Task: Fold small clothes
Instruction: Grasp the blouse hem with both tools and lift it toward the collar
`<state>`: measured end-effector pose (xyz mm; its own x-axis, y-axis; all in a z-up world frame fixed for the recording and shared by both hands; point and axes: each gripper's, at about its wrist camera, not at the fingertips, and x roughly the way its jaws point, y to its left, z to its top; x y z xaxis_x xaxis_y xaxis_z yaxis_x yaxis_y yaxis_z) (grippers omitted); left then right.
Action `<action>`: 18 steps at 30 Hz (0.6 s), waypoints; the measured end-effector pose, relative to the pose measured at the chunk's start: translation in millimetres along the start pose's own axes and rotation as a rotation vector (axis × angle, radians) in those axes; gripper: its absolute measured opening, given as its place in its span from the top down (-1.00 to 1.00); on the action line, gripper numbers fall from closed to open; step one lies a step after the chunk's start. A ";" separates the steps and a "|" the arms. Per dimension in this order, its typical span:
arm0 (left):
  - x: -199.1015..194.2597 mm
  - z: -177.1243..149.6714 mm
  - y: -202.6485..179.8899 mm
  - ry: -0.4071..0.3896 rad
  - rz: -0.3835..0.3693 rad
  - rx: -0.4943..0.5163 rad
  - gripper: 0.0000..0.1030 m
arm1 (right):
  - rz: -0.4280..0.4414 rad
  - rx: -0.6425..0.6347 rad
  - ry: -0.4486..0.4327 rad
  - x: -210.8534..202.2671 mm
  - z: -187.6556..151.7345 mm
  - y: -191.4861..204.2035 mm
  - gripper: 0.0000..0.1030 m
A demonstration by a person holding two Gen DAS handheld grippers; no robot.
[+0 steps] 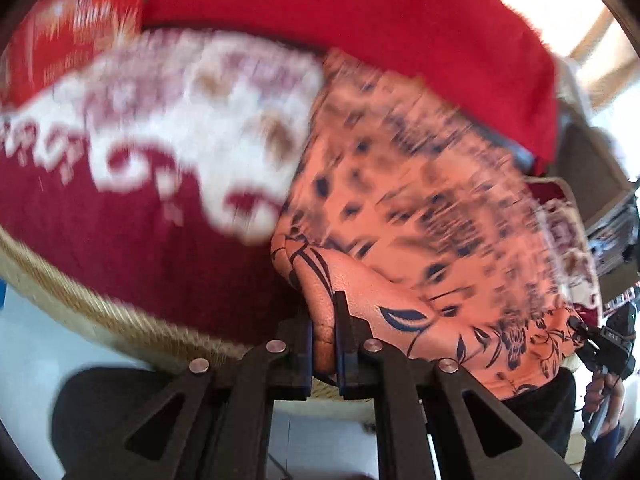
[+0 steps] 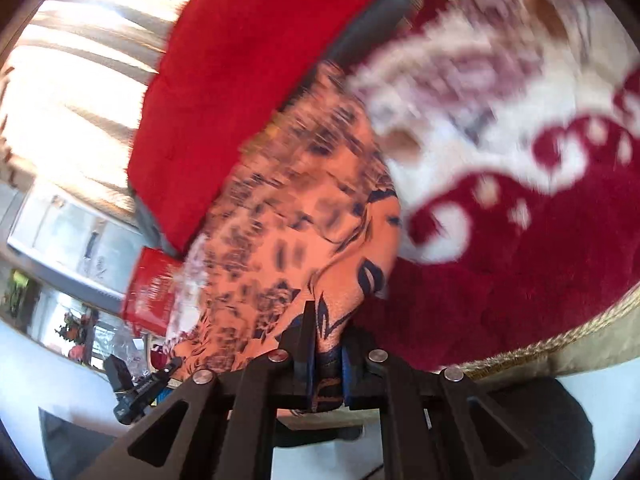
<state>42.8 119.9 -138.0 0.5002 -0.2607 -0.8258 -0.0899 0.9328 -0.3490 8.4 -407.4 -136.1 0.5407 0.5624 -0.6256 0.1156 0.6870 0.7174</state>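
Though motion blur smears most of both wrist views, the near field stays sharp enough to read: the left gripper [image 1: 325, 344] has its jaws pinched together on a fold of the orange floral garment [image 1: 420, 208], and the right gripper [image 2: 325, 356] is likewise clamped on another edge of the same cloth [image 2: 296, 216]. How the garment's far part lies is hard to tell, since its print dissolves into streaks there. It rests on a dark red rug with white scrollwork [image 1: 132, 216], whose pattern is also blurred. A bright red blanket [image 1: 360, 20] covers the ground beyond the garment and hides whatever is under it; a grey strip shows at its edge in the right view. The rug's braided tan border [image 1: 72, 300] curves just left of the left gripper, with pale floor [image 1: 32, 360] open outside it. At the left view's right margin, a hand [image 1: 604, 396] gripping the other tool is partly cut off.
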 end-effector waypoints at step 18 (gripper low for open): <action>48.3 263.6 -66.0 -0.277 0.024 0.116 0.03 | 0.051 -0.123 -0.202 94.9 277.1 84.8 -0.43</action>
<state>299.9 111.4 -38.1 0.7167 -0.1754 -0.6750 -0.0132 0.9643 -0.2646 300.4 -423.3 -49.7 0.7007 0.5028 -0.5062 -0.0122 0.7178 0.6961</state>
